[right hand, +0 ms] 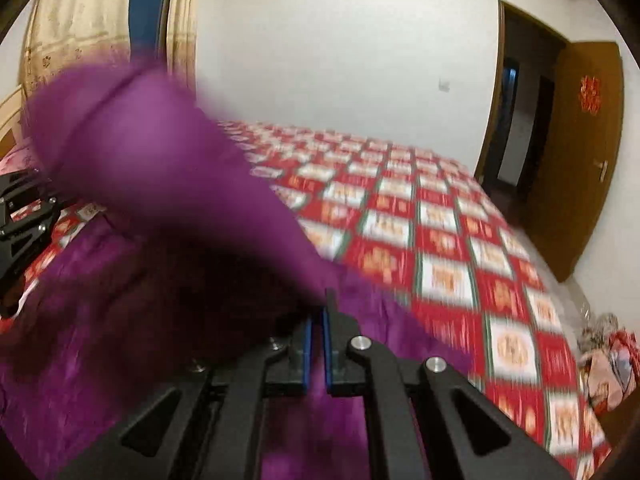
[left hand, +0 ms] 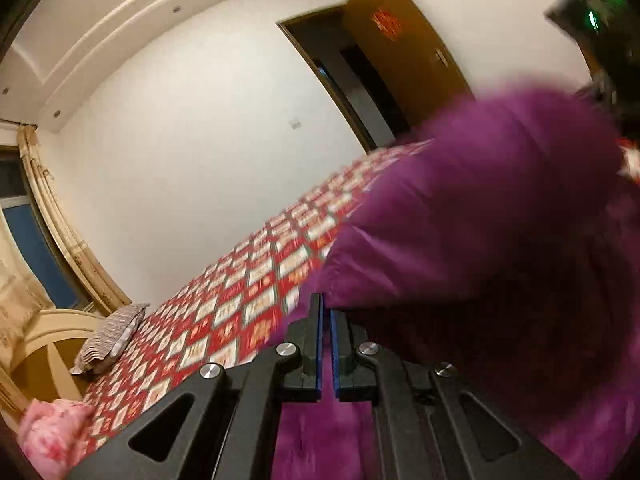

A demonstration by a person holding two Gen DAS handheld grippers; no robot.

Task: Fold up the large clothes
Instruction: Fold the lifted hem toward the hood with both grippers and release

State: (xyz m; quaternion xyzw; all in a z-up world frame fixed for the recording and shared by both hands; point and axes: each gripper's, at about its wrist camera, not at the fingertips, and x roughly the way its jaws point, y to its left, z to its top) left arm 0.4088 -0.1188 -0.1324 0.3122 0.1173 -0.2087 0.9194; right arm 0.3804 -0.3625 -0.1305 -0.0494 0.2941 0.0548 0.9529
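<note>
Both my tools are up off the bed (right hand: 460, 216): left tool (left hand: 325, 308) and right tool (right hand: 325, 306) each clenched on an edge of the purple garment (left hand: 480, 208), lifting it above the bedspread so it hangs free, I reckon, for the fold.

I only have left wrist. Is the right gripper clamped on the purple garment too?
Observer: Yes, by the right wrist view: the right gripper has its jaws nearly closed on a bunched edge of the purple garment.
Operator: Anything on the floor past the far side of the bed?
Observer: A heap of bags or fabric lies beside the red checked bedspread, low at the right edge; blurred, so I cannot say what exactly.
Operator: Is the left gripper visible from there?
Observer: Partly: a black gripper frame shows at the left edge, fingertips hidden.
</note>
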